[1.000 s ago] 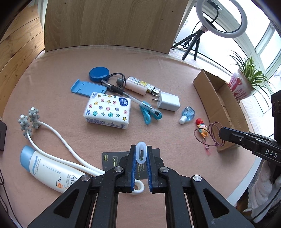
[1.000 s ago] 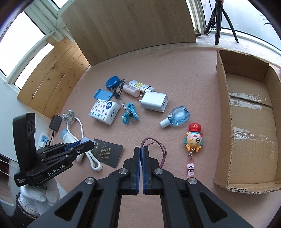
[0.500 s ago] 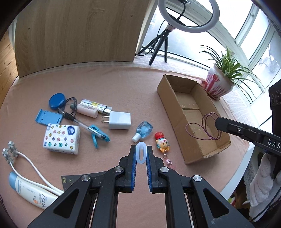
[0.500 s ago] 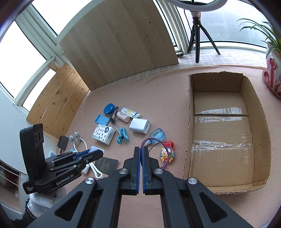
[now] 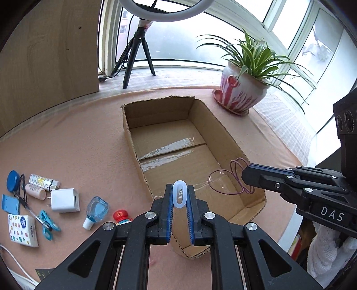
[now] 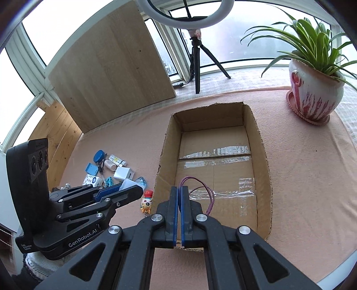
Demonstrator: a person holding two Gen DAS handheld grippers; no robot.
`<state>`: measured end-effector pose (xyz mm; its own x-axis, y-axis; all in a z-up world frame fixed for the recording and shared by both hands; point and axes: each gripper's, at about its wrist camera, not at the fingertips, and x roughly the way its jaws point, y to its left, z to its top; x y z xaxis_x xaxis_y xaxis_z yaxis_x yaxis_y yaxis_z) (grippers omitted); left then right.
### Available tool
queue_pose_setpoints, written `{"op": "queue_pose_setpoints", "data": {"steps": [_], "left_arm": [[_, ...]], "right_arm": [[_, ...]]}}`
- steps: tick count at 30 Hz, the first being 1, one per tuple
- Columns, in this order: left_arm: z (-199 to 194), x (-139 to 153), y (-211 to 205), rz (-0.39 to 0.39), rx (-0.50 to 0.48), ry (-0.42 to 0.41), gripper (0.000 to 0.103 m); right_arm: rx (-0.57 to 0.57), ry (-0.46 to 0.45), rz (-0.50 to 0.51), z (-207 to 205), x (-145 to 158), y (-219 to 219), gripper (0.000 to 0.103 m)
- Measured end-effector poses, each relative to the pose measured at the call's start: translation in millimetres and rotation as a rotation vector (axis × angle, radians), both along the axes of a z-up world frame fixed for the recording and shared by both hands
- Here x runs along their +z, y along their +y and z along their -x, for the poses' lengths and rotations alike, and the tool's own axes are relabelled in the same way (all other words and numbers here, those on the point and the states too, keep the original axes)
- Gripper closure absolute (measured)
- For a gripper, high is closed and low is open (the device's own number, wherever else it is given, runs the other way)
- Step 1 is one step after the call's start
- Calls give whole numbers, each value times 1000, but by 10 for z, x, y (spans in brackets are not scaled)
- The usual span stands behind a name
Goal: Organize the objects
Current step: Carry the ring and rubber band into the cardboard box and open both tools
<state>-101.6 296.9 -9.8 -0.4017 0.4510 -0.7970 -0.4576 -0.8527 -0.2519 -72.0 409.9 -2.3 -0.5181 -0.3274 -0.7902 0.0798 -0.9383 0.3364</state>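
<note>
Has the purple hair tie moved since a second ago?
Yes. The hair tie, pinched in the right hand-held gripper, was beside the doll; now it hangs over the box.

A potted spider plant [image 5: 245, 89] stands on a saucer at the pink tablecloth's [image 5: 78, 138] far right corner. Behind it, on the windowsill, a ring light [image 6: 185, 15] sits on a black tripod [image 6: 197, 60]. A wooden board [image 6: 111, 58] leans upright at the left.

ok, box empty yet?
Empty: the box floor shows only tape, bare cardboard. The purple hair tie hangs above it, pinched in the right tool.
</note>
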Motion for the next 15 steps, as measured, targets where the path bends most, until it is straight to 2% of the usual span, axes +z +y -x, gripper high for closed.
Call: {"op": "queue_pose_setpoints", "data": {"steps": [1, 2, 4, 6, 7, 8, 15], "left_arm": [[15, -15, 48, 11, 0, 3, 79], [32, -27, 81, 17, 1, 5, 57], [46, -27, 108, 27, 18, 23, 28], [52, -11, 106, 48, 37, 43, 27], [61, -6, 78, 49, 42, 41, 27], [65, -3, 62, 54, 51, 41, 27], [54, -7, -205, 82, 105, 49, 27]], "right_arm": [[-5, -4, -2, 6, -16, 38, 101], [-7, -8, -9, 13, -32, 67, 100], [-9, -16, -32, 30, -57, 111, 97], [-20, -21, -49, 35, -75, 153, 83], [-32, -20, -51, 33, -77, 184, 64], [-46, -12, -50, 25, -72, 216, 51], [-61, 2, -74, 14, -96, 209, 49]]}}
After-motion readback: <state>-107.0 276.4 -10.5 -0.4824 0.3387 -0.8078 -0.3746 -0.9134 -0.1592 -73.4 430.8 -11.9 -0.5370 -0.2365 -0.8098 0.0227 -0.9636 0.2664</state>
